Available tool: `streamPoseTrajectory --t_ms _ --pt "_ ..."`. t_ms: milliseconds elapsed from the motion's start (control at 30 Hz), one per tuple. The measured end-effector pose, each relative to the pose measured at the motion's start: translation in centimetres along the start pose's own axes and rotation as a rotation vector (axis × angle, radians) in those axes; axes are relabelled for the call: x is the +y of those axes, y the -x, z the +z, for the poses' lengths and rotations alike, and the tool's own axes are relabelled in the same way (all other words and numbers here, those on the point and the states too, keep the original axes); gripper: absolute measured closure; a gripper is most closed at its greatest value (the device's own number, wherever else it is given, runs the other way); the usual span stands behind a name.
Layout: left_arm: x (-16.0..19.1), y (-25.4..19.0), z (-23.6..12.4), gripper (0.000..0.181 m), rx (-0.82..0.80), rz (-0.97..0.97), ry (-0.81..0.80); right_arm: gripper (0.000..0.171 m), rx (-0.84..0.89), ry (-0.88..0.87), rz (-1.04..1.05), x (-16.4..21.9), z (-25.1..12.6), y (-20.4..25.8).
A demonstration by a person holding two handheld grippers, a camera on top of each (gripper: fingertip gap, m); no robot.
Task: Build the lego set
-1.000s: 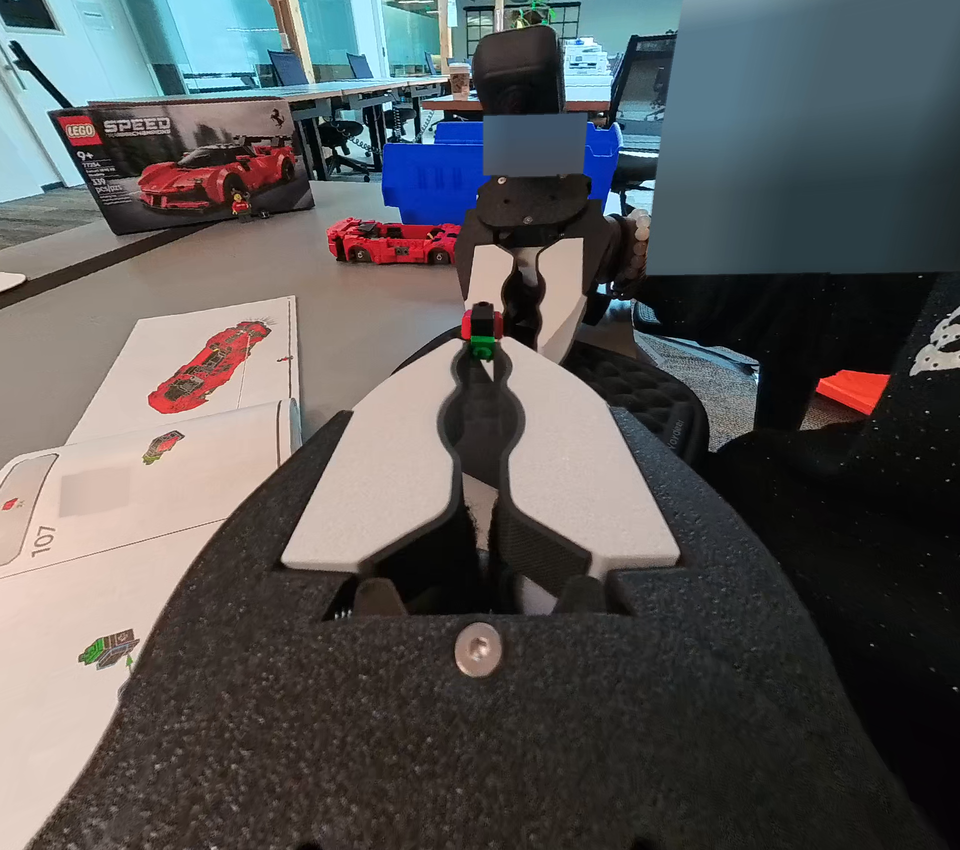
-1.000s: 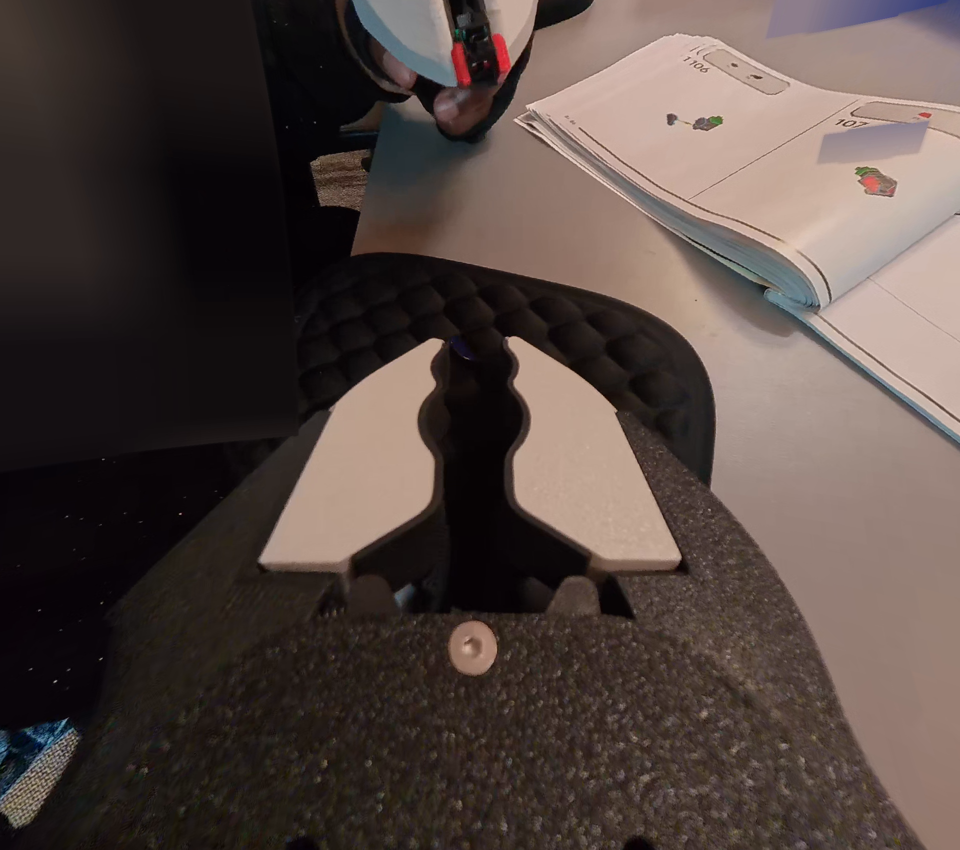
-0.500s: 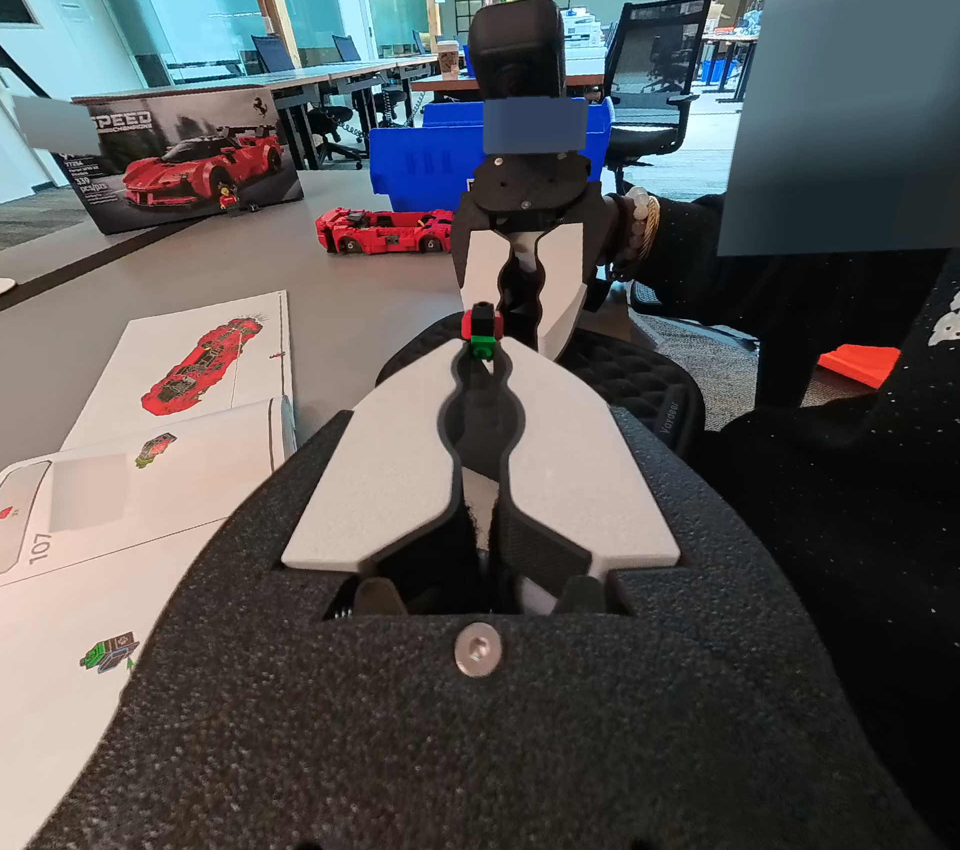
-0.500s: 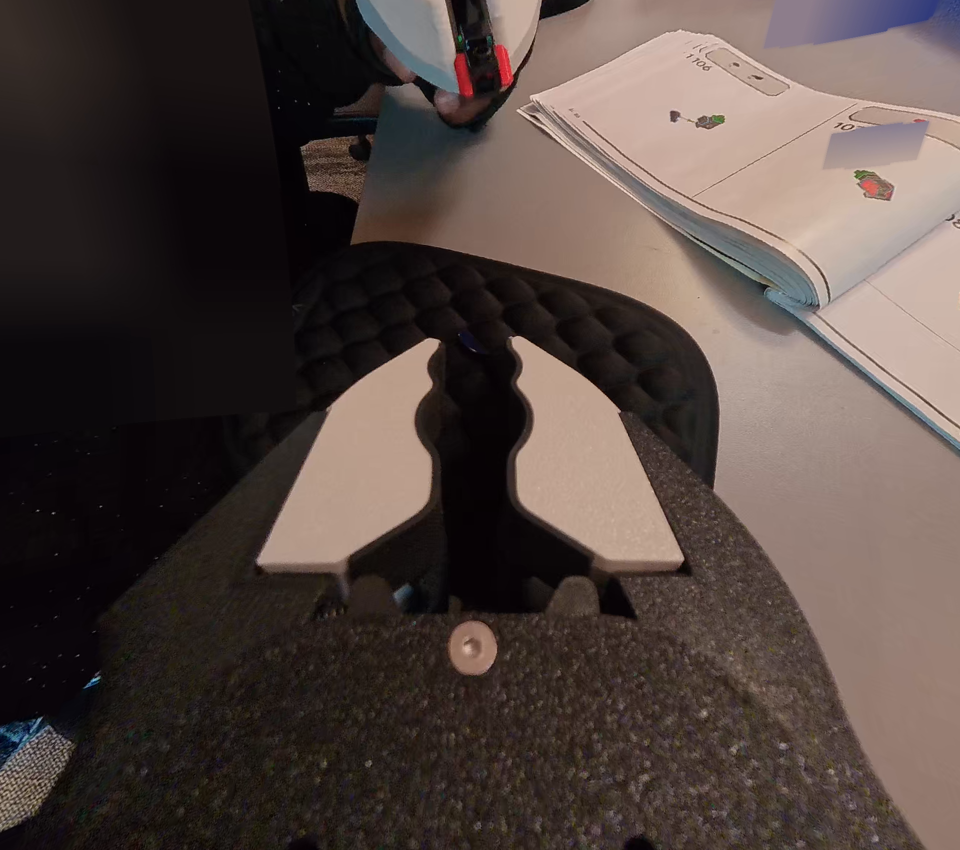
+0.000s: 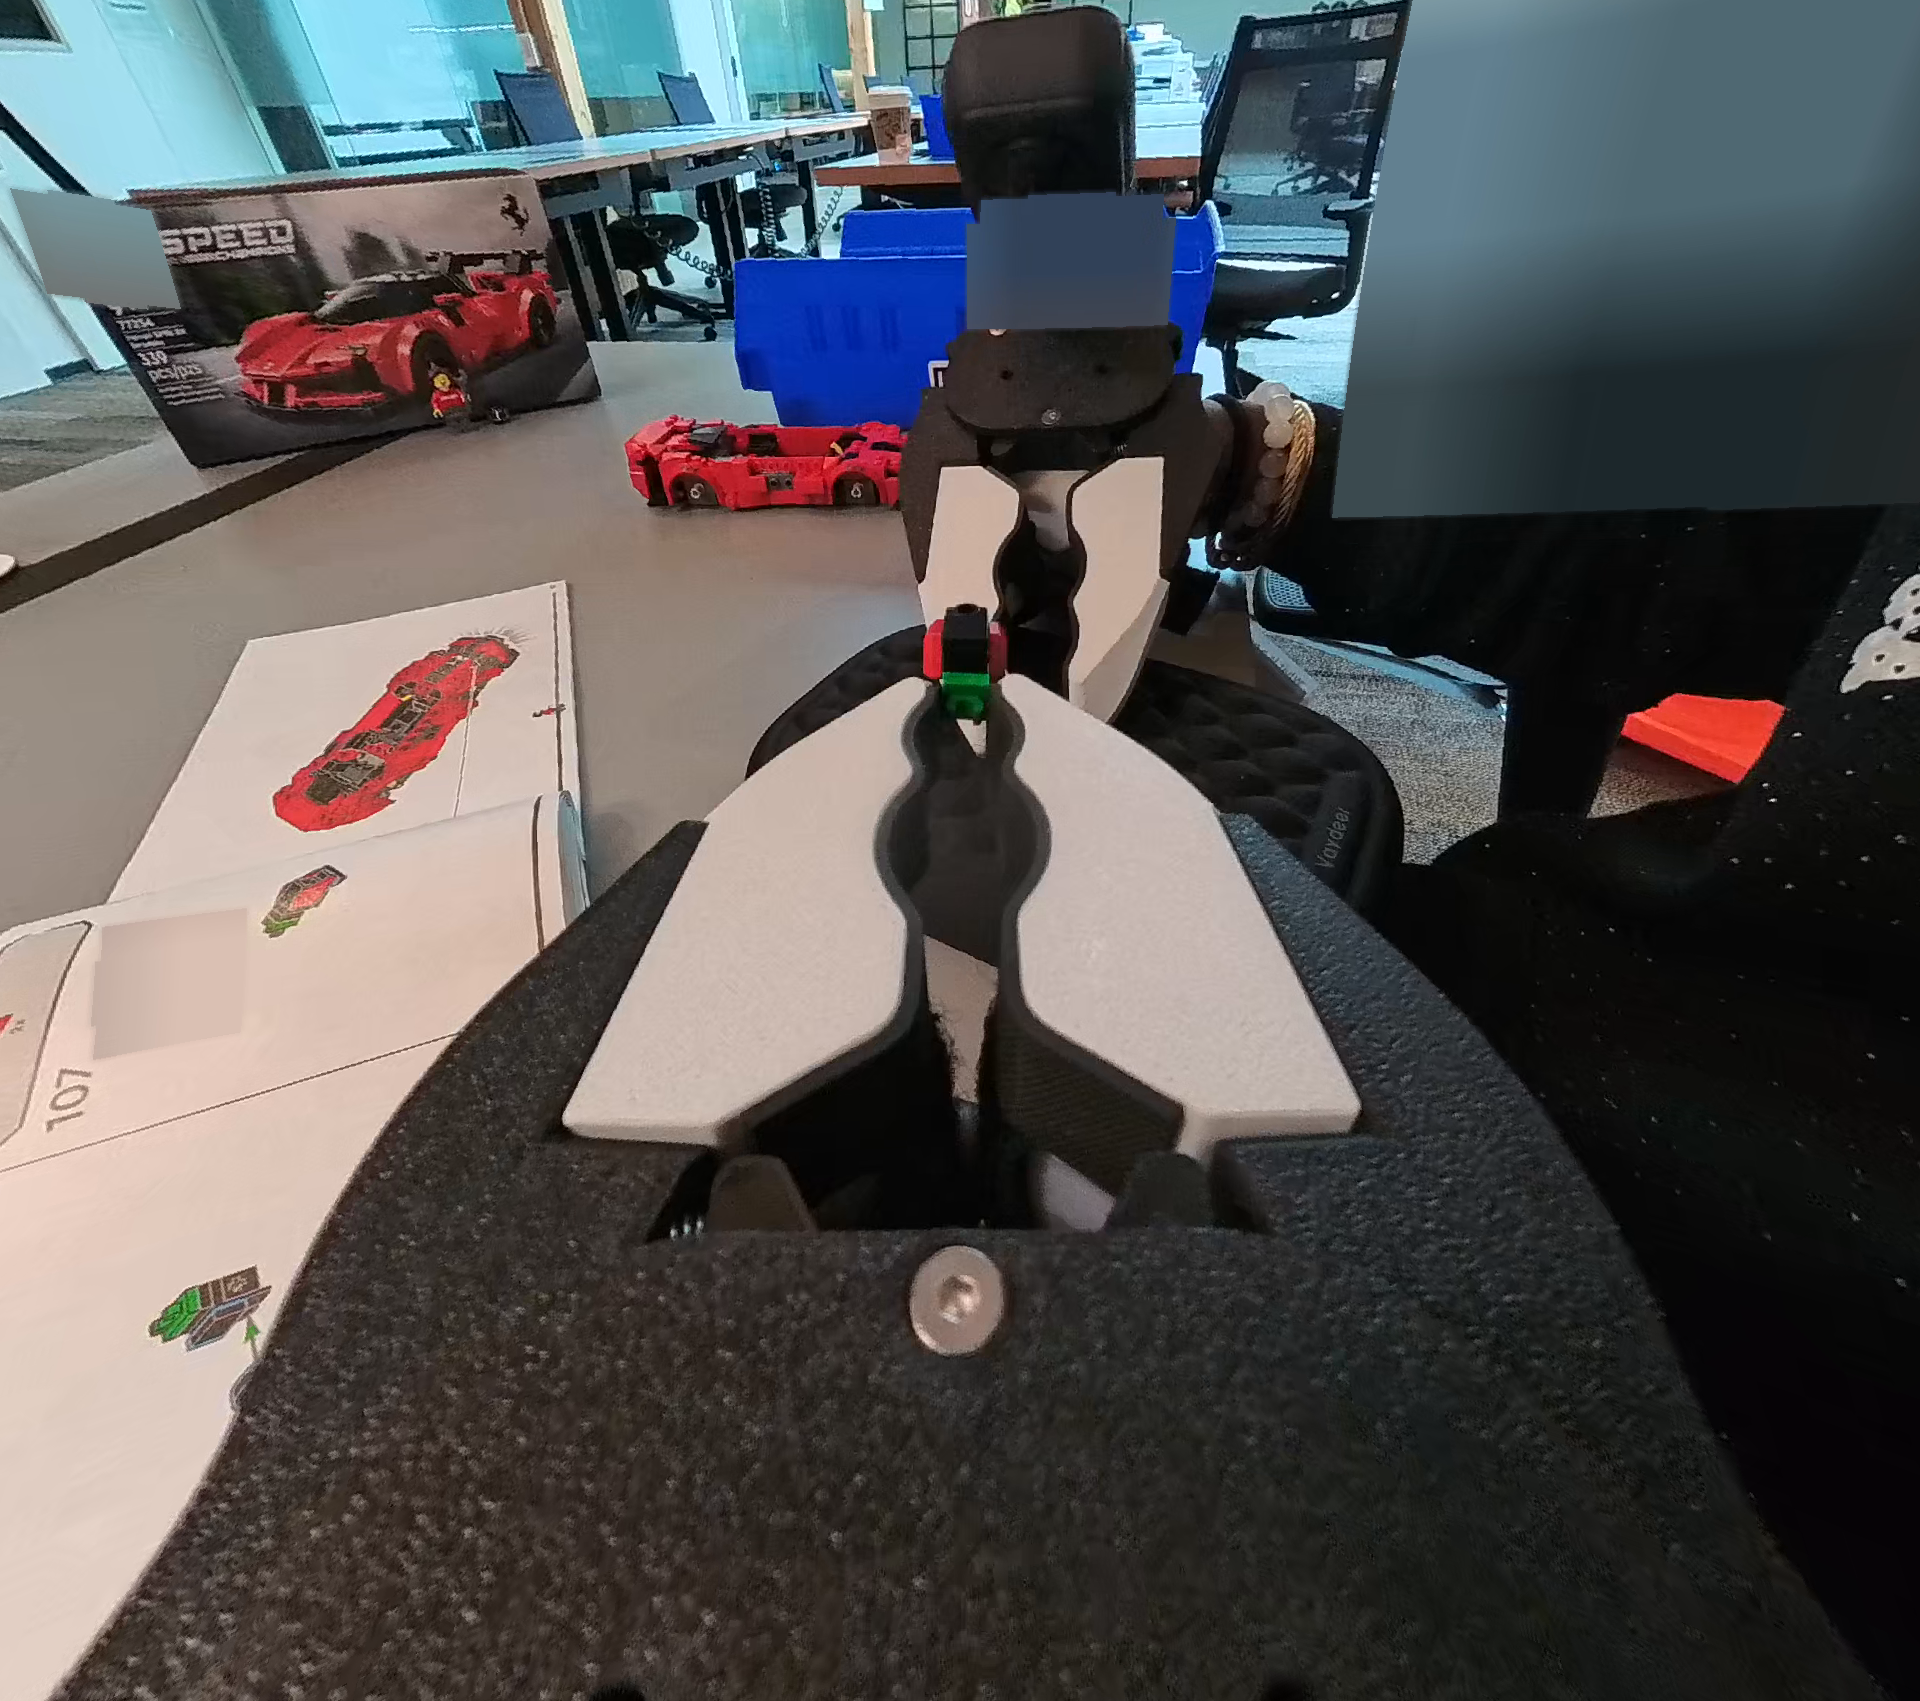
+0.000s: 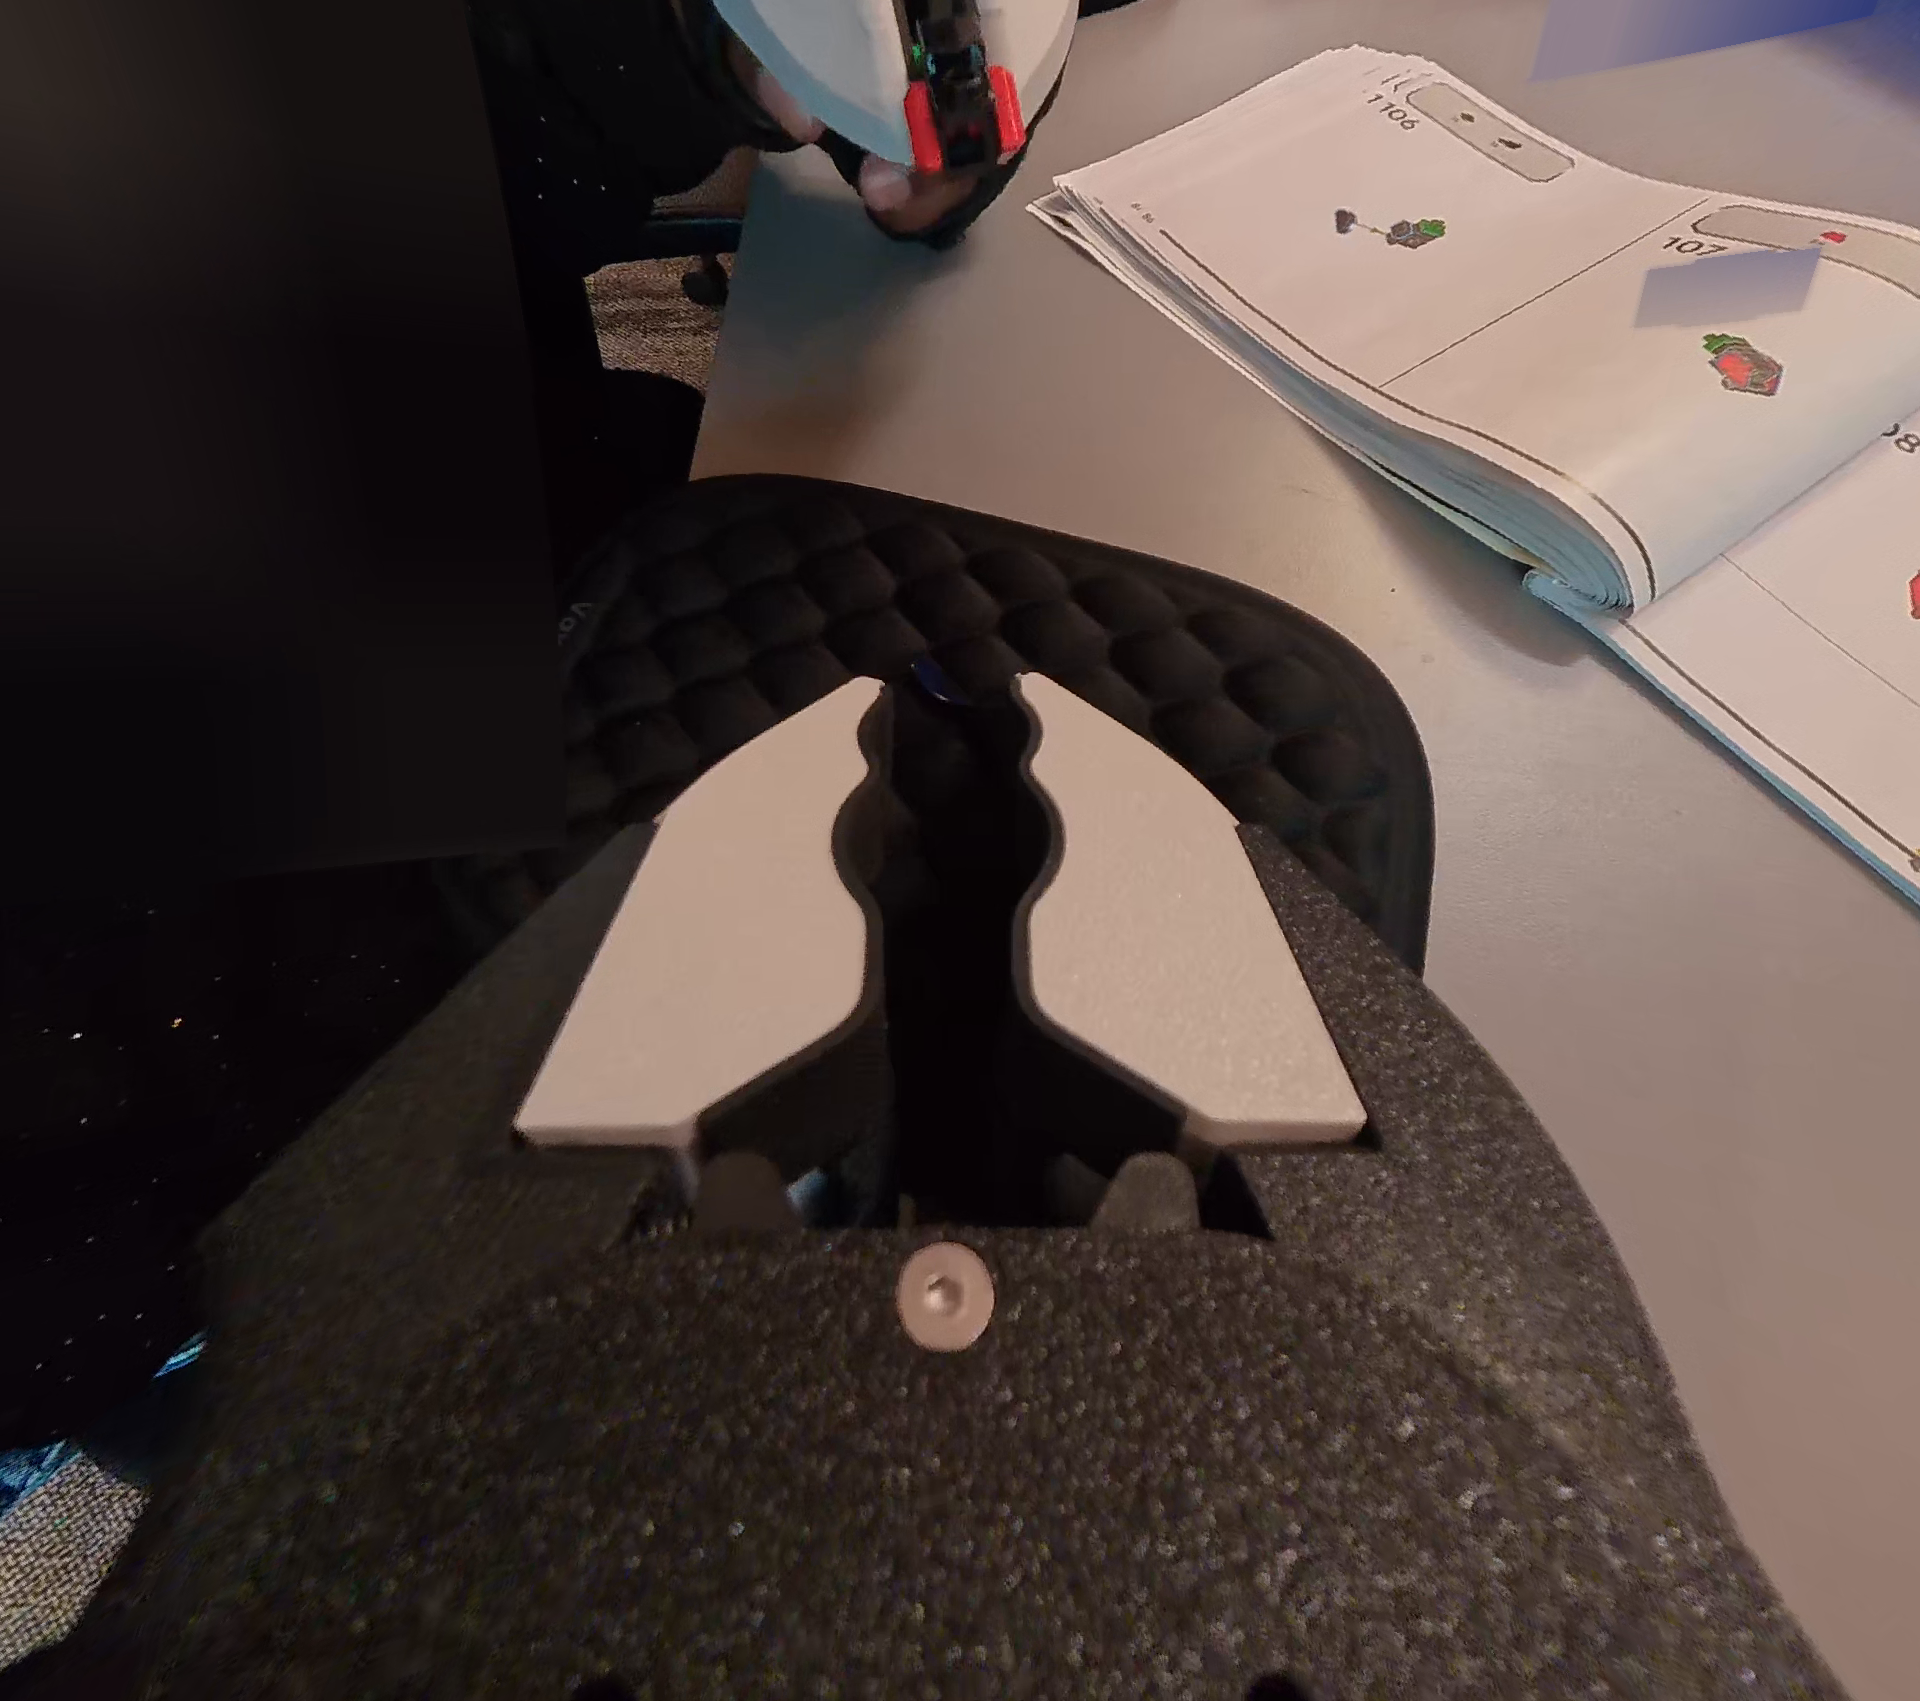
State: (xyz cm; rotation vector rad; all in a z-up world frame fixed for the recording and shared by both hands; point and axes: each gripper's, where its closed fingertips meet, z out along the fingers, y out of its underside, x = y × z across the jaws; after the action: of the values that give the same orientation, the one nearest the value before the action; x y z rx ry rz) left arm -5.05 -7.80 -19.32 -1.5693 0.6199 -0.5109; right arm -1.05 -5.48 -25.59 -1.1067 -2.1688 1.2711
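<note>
1. The left gripper [image 5: 966,701] pinches a small lego assembly [image 5: 964,659] of red, black and green pieces right at its fingertips; the fingers [image 5: 769,934] are closed on it with only the piece between them.
2. In the right wrist view the same left gripper [image 6: 956,134] appears at the top, pointing down toward the table [image 6: 1195,425], with the small lego assembly [image 6: 958,116] showing red on both sides and black in the middle.
3. The right gripper [image 6: 951,685] hangs above a black quilted cushion [image 6: 1143,612] at the table edge. Its fingers [image 6: 727,913] stand a little apart, and a small dark blue piece [image 6: 930,680] sits at the tips; whether they grip it I cannot tell.
4. In the left wrist view the right gripper [image 5: 1023,664] faces the camera, its tips just behind the small lego assembly.
5. An open instruction booklet [image 5: 343,976] lies on the table to the left of the left gripper; in the right wrist view the instruction booklet [image 6: 1507,363] lies to the right.
6. Farther back on the table [image 5: 675,612] a partly built red lego car [image 5: 764,467] rests in front of a blue bin [image 5: 852,332].
7. The set's box [image 5: 364,311] stands upright to the left of the car.
</note>
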Motion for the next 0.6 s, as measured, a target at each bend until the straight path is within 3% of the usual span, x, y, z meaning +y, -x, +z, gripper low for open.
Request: streamPoseTrajectory --t_ms 600 --pt "-0.31 0.05 -0.25 0.174 0.011 -0.022 -0.027 0.151 0.003 0.003 0.003 0.03 0.05 -0.09"
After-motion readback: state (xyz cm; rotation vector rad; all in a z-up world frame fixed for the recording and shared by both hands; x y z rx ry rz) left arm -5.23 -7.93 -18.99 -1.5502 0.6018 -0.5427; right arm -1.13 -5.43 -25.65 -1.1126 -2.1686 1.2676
